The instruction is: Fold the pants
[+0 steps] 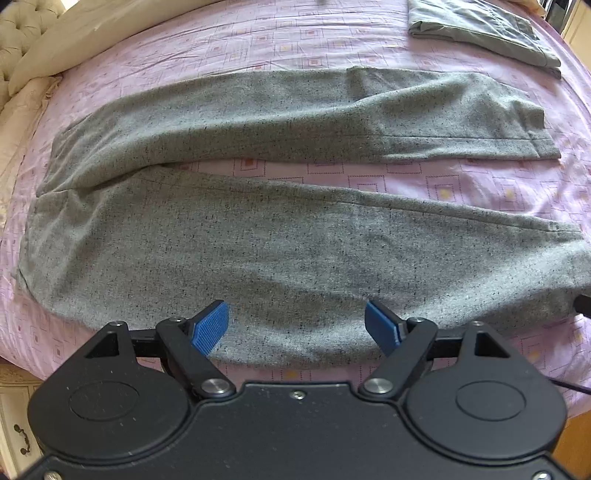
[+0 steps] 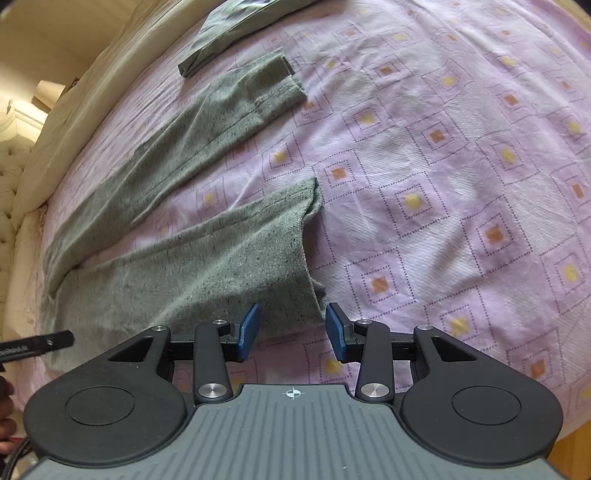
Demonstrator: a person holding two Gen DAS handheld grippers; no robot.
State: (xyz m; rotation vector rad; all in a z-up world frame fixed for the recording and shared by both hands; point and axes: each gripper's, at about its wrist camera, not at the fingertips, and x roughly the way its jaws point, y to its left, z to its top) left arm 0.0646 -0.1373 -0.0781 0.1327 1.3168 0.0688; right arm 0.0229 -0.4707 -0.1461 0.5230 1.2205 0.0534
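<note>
Grey speckled pants [image 1: 295, 229] lie flat on the bed [image 1: 258, 44], legs spread apart, near a folded olive garment [image 1: 480, 33]. Left gripper [image 1: 297, 326] hovers over the pants' near leg, fingers wide, holding nothing. Right gripper [image 2: 291, 328] sits at that leg's hem corner, fingers half open, cloth between them but not pinched. Best move: pinch both layers at the edge, lift together, lay the near leg squarely over the far one.

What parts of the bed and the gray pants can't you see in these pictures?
- Left wrist view: the left gripper body covers the pants' near edge.
- Right wrist view: the right gripper body hides the near hem corner; the waist runs off the left edge.
- Folded garment: cut off by the top edge in both views.
</note>
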